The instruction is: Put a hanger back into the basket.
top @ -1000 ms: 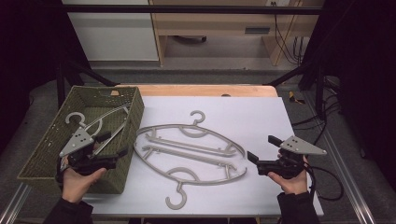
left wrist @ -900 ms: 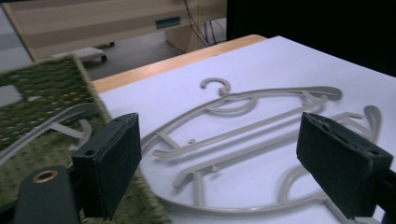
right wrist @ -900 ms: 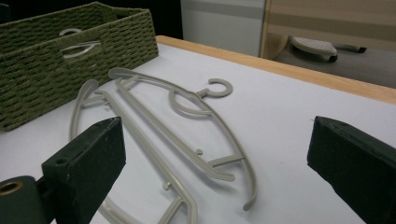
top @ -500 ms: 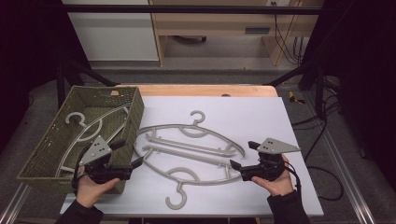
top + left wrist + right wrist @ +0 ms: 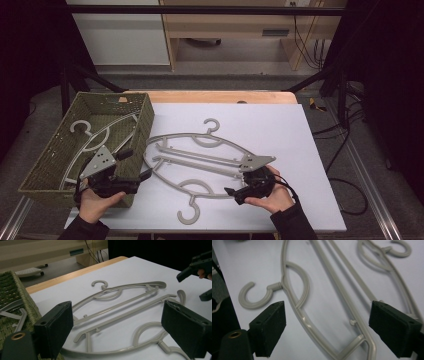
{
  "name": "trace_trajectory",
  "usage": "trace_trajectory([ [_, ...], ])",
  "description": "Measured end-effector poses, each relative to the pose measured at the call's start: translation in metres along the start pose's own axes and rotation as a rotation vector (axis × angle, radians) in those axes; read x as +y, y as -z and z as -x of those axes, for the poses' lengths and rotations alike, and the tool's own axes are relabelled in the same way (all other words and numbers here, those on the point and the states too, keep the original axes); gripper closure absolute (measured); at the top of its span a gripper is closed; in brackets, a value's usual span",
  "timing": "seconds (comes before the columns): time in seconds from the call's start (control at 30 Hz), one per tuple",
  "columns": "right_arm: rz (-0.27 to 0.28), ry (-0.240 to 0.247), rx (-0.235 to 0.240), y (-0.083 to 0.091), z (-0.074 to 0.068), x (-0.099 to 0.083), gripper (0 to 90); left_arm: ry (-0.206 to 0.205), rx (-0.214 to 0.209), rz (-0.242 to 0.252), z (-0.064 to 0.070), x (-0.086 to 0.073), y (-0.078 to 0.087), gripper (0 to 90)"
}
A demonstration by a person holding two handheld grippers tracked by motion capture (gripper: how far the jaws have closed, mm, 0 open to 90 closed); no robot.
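Two grey plastic hangers lie mirrored on the white tabletop (image 5: 280,130). The far hanger (image 5: 200,139) points its hook away from me, and the near hanger (image 5: 192,192) points its hook toward me. My left gripper (image 5: 136,165) hovers open at the hangers' left end, beside the basket. Between its fingers (image 5: 56,325), the left gripper view has both hangers (image 5: 117,312) ahead. My right gripper (image 5: 234,187) is open, just above the near hanger's right arm. In the right gripper view, the near hanger (image 5: 299,312) runs between the open fingers (image 5: 270,326).
A green woven basket (image 5: 132,102) stands at the left table edge with more grey hangers (image 5: 95,137) inside. A wooden strip (image 5: 220,96) borders the table's far edge. Black frame rails and cables surround the table.
Both grippers have moved inward toward the hangers. The left came off the basket to the right. The right came left from the table's right side.
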State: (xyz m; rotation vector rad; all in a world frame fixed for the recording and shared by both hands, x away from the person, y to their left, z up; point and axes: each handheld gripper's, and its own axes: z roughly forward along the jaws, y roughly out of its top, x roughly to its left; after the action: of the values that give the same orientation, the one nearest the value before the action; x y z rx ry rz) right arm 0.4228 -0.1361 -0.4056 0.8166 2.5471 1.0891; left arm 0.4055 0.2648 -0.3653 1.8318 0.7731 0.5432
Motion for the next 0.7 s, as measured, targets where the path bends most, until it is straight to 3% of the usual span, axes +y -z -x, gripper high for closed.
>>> trace_trajectory([
  [0.23, -0.159, 0.103, 0.043, -0.027, -0.012, 0.010, 20.1, 0.011, 0.023, 0.001, -0.008, -0.001, 0.004, 10.1],
  [0.33, -0.180, 0.124, 0.075, -0.038, -0.015, 0.012, 24.4, 0.023, 0.028, 0.008, -0.011, -0.002, 0.006, 10.2],
  [0.5, -0.269, 0.149, 0.122, -0.058, -0.022, 0.012, 35.3, 0.022, 0.031, 0.005, -0.012, -0.002, 0.007, 10.4],
  [0.7, -0.316, 0.178, 0.159, -0.071, -0.022, 0.010, 51.5, 0.020, 0.029, 0.000, -0.012, -0.002, 0.006, 10.8],
])
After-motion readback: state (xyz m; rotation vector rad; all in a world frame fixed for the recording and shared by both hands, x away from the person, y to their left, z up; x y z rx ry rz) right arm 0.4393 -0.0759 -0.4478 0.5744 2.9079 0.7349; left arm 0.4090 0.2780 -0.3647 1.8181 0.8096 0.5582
